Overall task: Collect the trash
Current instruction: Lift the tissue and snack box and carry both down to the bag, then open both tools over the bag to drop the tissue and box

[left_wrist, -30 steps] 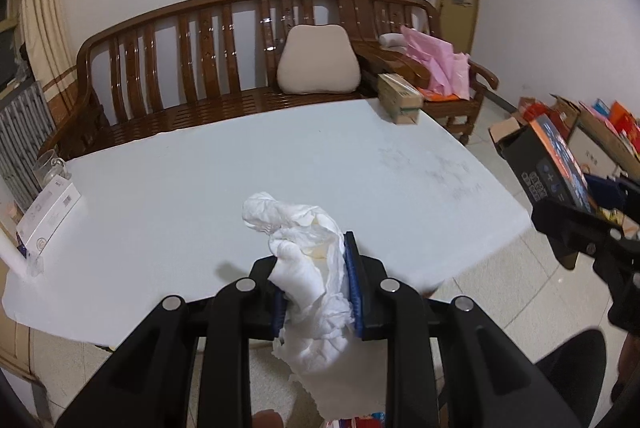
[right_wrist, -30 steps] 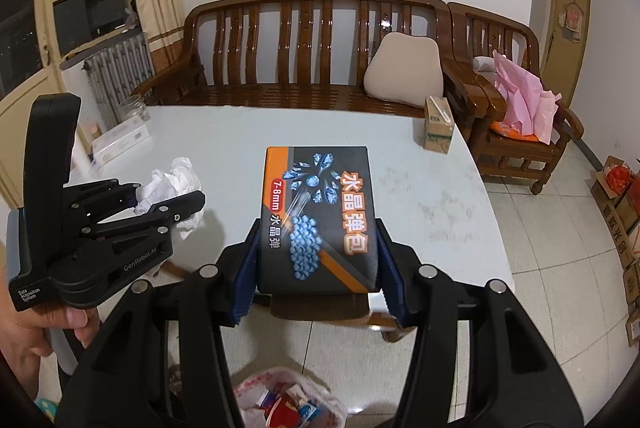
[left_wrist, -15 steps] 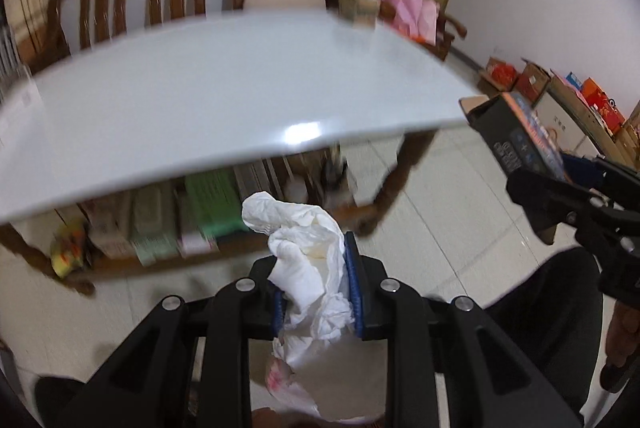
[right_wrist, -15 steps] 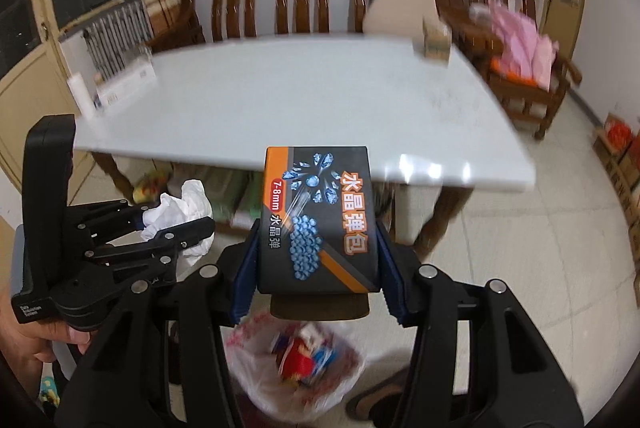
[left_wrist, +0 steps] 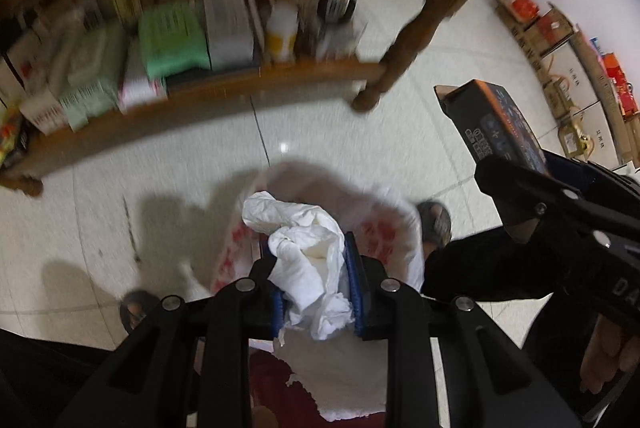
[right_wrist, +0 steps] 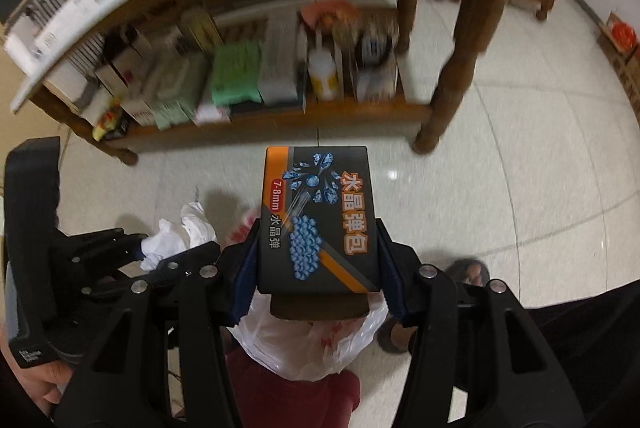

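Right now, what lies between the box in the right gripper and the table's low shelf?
Only bare floor tile separates the box from the shelf; the right wrist view shows it.

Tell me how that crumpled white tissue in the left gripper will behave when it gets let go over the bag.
The crumpled tissue looks soft and floppy: its folds sag past the left gripper pads. It is probably very light, so it may drift or cling to a pad. The plastic trash bag lies below, so it should likely land inside.

Wooden bench w/ lower shelf: green pack at middle, white bottle to its right, boxes left. Tile floor below.
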